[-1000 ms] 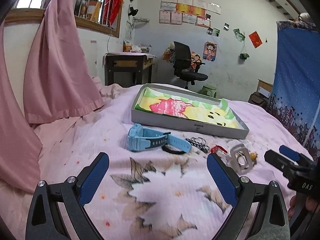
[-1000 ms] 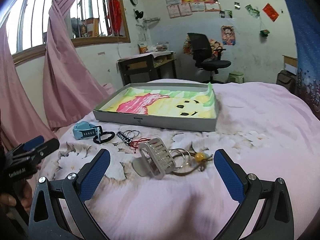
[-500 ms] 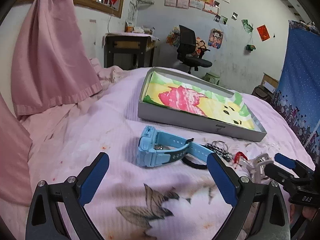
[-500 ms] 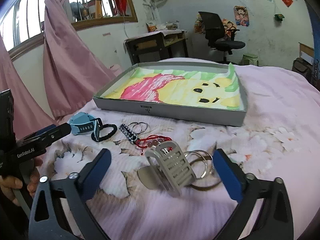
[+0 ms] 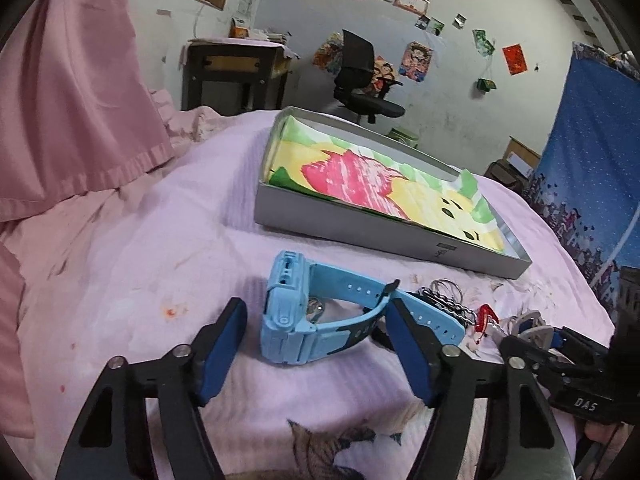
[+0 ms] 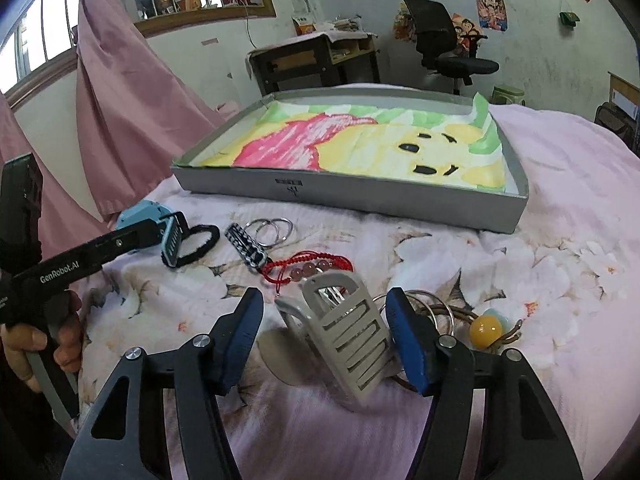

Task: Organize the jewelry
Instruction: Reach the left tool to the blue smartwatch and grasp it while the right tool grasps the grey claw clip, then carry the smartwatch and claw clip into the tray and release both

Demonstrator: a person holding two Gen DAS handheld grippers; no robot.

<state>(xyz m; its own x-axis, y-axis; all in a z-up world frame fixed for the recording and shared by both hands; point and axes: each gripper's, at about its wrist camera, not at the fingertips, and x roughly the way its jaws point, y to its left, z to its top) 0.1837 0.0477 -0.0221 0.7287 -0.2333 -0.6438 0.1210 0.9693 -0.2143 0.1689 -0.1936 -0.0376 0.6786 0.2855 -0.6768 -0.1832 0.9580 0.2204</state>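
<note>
A light blue watch (image 5: 304,320) lies on the pink bedspread, between the two fingers of my left gripper (image 5: 316,344), which is partly closed around it without visibly gripping. A grey hair claw clip (image 6: 344,340) stands between the fingers of my right gripper (image 6: 324,336), also partly closed; the right pad (image 6: 404,340) is at the clip's edge. A red beaded bracelet (image 6: 308,268), a black-white braided piece (image 6: 246,246), metal rings (image 6: 274,230), a black hair tie (image 6: 196,246) and an amber bead tie (image 6: 486,328) lie between. The grey box (image 6: 360,196) with a cartoon lining sits beyond.
Pink curtains (image 5: 76,92) hang at the left. A desk (image 5: 236,68) and office chair (image 5: 364,80) stand behind the bed. A blue hanging cloth (image 5: 592,152) is at the right. The left gripper shows in the right wrist view (image 6: 120,244).
Both grippers moved forward and down onto the bed. Their fingers narrowed: the left now straddles the blue watch, the right straddles the grey claw clip.
</note>
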